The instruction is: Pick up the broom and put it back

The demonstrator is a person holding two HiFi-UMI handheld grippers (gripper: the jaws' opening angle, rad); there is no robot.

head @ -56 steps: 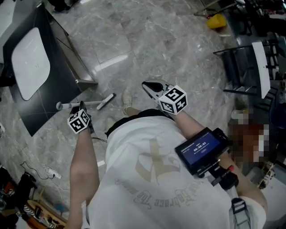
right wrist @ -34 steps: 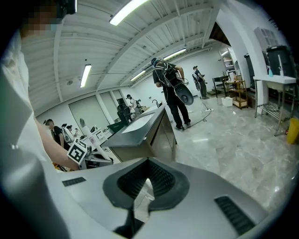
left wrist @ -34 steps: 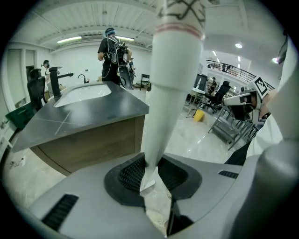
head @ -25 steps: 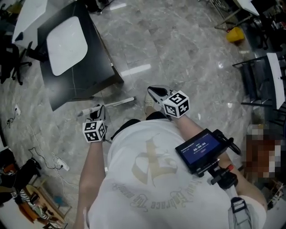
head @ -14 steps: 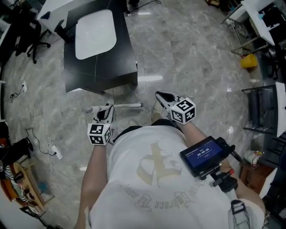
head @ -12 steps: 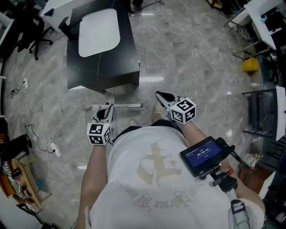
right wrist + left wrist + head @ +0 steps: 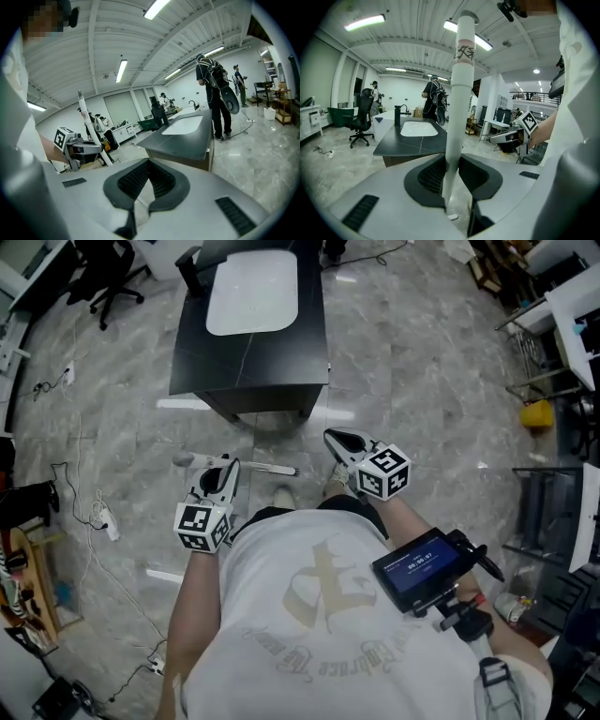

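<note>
The broom shows only as its white handle [image 7: 270, 469], lying across the floor view just ahead of the person's feet. My left gripper [image 7: 226, 472] is shut on that handle; in the left gripper view the handle [image 7: 458, 103] rises upright between the pads of the left gripper [image 7: 452, 185], a label near its top. The broom's head is out of sight. My right gripper [image 7: 335, 439] hangs beside it to the right, shut with nothing in it; its own view shows the right gripper [image 7: 140, 194] with pads met. From there the handle [image 7: 88, 124] and left gripper [image 7: 75, 150] stand at left.
A black counter [image 7: 281, 352] with a white sink [image 7: 253, 292] stands straight ahead. Cables and a power strip [image 7: 105, 521] lie on the floor at left. Racks and a yellow object [image 7: 536, 413] are at right. People stand by the counter [image 7: 213, 96].
The view has swung so the black counter went from upper left to straight ahead. Both grippers travelled with the person toward it; the handle stays in the left gripper, the right stays shut.
</note>
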